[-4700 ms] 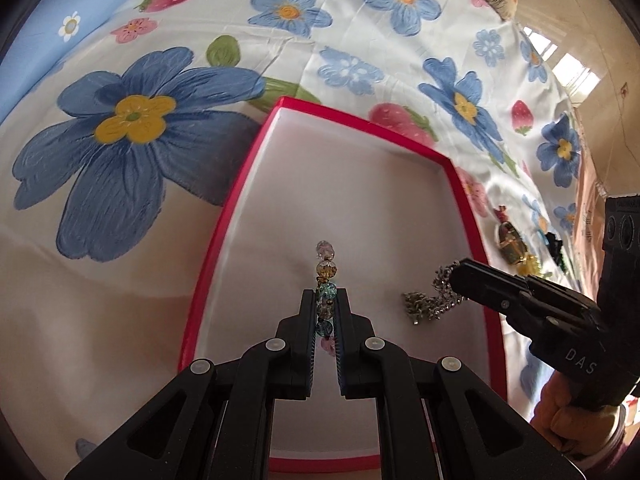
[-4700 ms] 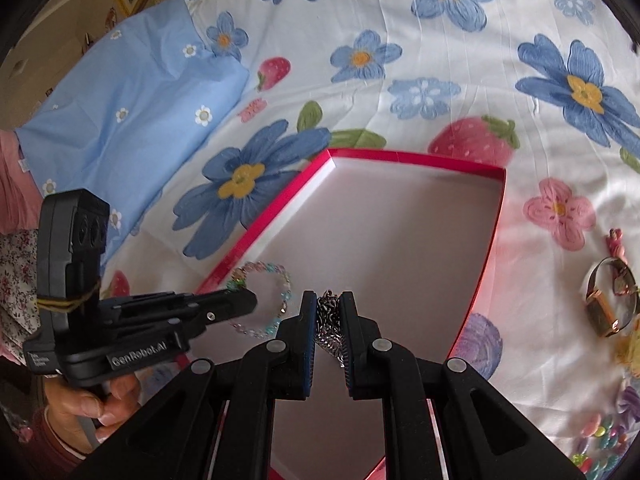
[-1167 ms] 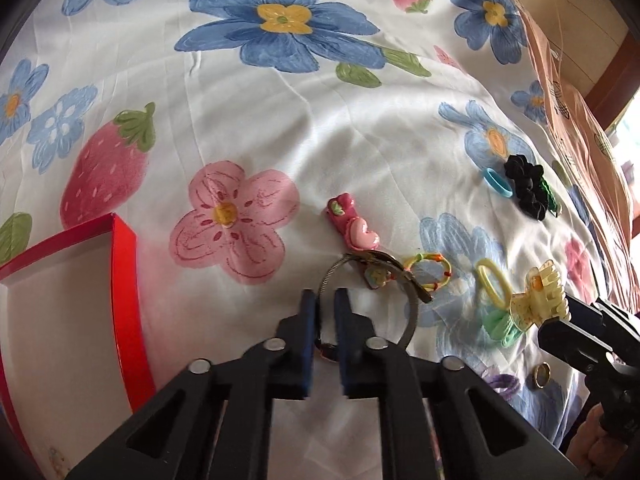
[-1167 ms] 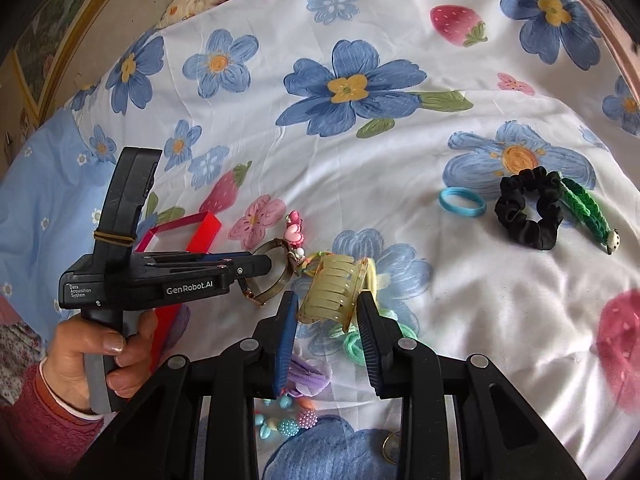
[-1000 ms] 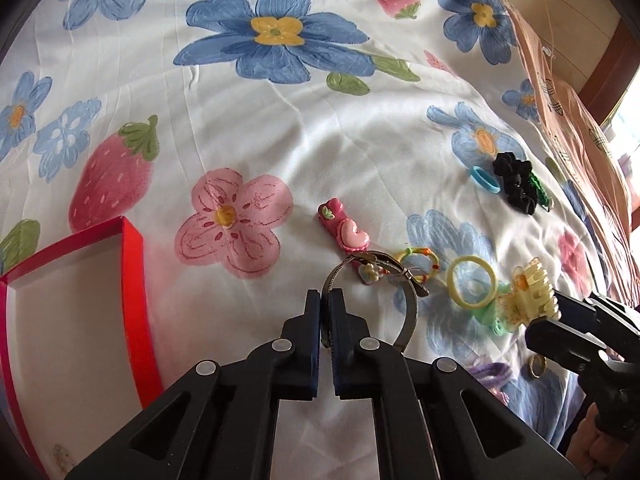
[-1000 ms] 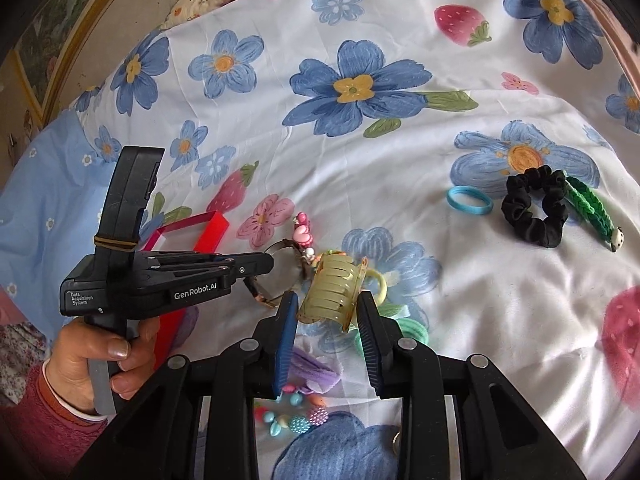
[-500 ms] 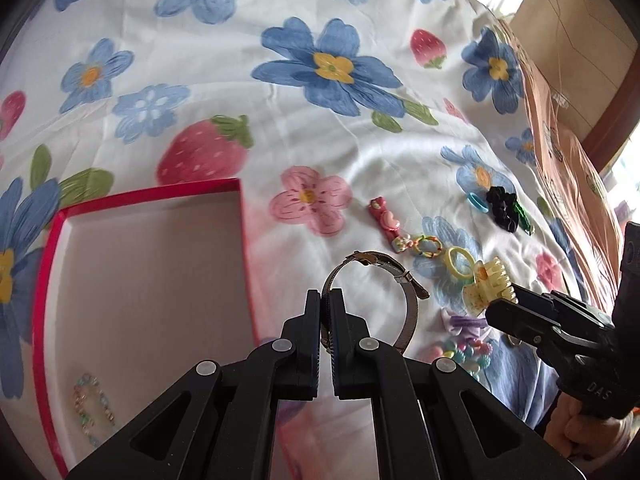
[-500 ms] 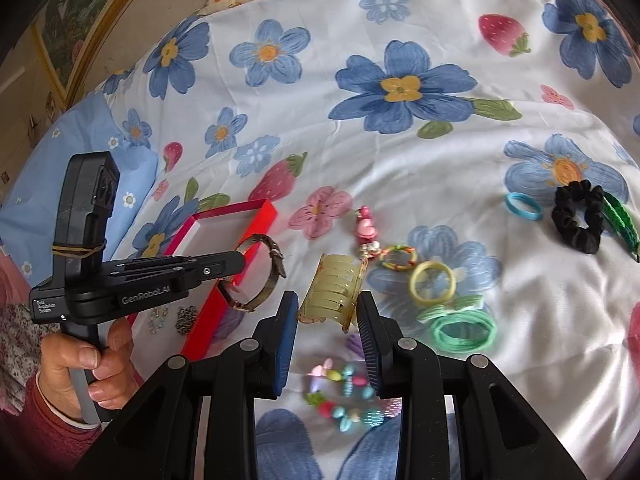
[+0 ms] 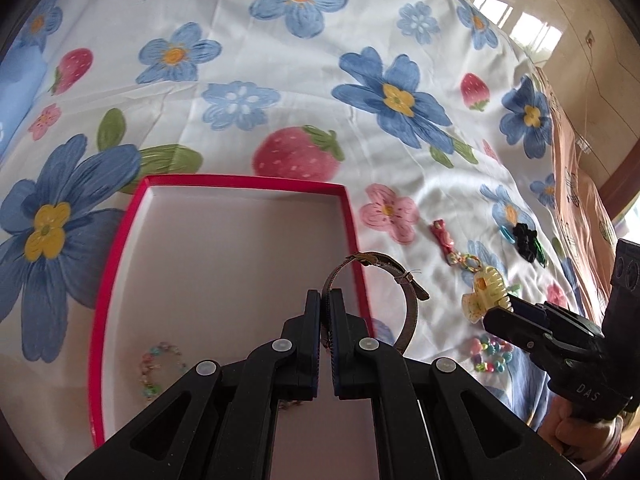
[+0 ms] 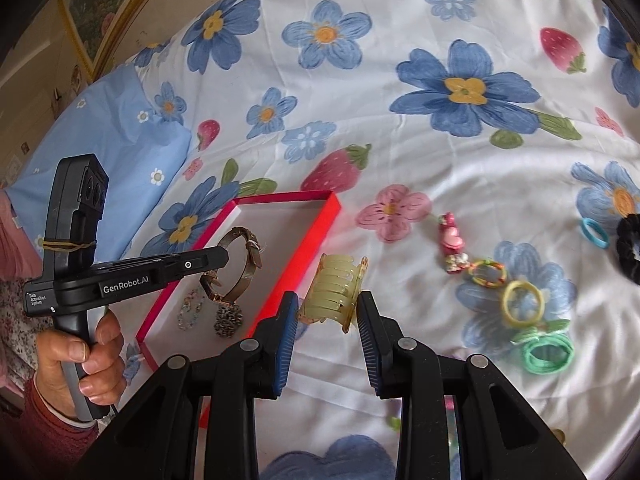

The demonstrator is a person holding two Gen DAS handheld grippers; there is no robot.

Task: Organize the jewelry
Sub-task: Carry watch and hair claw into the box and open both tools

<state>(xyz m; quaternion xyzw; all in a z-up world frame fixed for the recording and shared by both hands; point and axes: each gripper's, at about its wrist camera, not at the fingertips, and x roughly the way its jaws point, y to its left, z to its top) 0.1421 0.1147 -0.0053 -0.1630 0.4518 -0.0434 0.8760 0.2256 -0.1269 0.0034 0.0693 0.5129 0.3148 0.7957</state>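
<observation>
Red box (image 9: pixel 352 216) – two bracelets, one watch (image 9: pixel 408 292), one claw clip (image 10: pixel 334 294)

My work surface is a white sheet (image 9: pixel 280 92) printed with blue flowers and strawberries, lying wrinkled. A pale blue pillow (image 10: pixel 108 140) sits at its far left. Beyond it a framed picture (image 10: pixel 92 12) leans on a beige wall. Daylight reflects as bright patches (image 9: pixel 520 24) on the far right.

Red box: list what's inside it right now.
The red box holds a pastel bead bracelet and a silver chain clump. The left gripper and its watch hide some floor.
</observation>
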